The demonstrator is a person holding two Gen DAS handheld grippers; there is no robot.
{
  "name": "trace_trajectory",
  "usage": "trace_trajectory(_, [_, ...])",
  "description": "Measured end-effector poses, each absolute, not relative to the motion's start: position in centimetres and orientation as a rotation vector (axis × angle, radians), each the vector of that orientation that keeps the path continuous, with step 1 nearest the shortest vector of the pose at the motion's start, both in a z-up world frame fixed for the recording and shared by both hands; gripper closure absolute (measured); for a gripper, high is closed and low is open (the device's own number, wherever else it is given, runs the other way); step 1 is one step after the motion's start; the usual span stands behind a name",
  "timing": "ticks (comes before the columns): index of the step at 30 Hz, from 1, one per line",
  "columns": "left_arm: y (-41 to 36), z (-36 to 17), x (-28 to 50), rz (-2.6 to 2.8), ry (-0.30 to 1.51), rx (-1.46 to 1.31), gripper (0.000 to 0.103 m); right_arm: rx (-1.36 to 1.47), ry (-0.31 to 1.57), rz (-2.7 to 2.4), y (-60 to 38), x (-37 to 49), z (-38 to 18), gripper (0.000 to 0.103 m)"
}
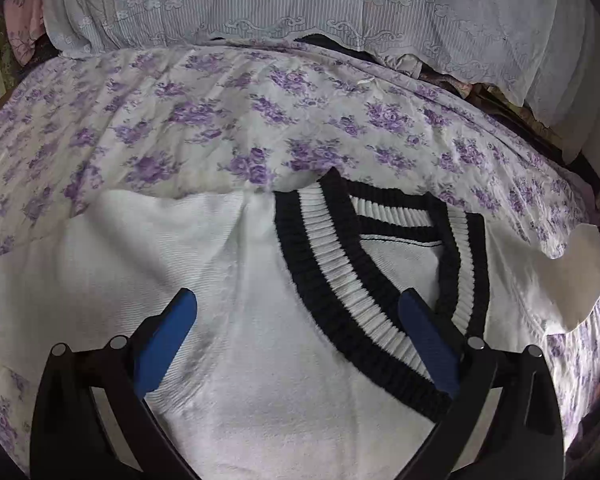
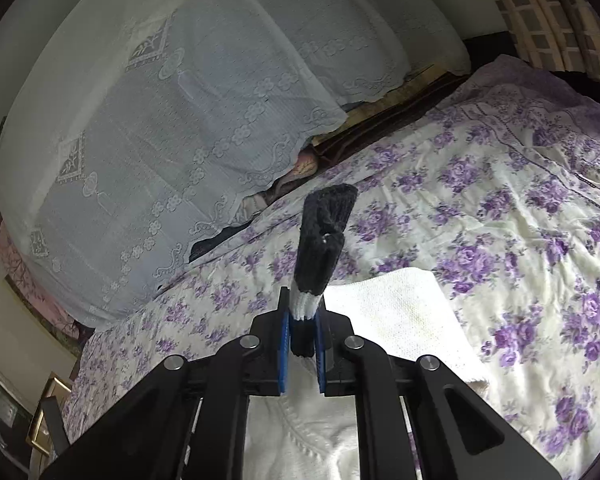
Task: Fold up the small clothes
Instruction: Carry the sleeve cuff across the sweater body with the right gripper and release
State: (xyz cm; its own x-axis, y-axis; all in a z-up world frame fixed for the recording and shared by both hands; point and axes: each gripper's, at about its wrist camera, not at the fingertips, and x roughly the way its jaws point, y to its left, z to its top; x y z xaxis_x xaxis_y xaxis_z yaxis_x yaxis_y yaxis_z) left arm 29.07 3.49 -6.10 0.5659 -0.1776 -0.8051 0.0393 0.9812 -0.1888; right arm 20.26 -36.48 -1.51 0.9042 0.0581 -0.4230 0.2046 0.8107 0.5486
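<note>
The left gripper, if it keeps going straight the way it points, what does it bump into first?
Probably the white sweater: the left gripper, fingers open, points down at it, beside the black-and-white striped collar.

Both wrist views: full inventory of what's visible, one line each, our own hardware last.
knit sweater: 1, white with black-and-white ribbed V-neck trim, spread on the bed under the left gripper
sleeve cuff: 1, black and white ribbing, lifted off the bed, clamped in the right gripper
bedspread: 1, white with purple flowers, covers the bed
lace cover: 1, pale white, draped over the pile at the far side of the bed
checked fabric: 1, beige and brown, top right corner of the right view
left gripper: 1, black with blue pads, open above the sweater
right gripper: 1, black with blue pads, shut on the cuff
</note>
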Motion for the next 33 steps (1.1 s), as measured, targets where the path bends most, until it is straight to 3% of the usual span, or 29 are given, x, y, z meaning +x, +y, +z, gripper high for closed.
trace_trajectory(20, [8.6,-7.2,30.7,-0.258,0.948,-0.354,0.005,0.510,0.527,0.135,-21.4,25.1,-0.7,0.092])
trace_trajectory(33, [11.4,-6.5,30.4,-0.309,0.928,-0.501,0.005,0.310,0.694,0.242,-10.8,26.9,-5.7,0.092])
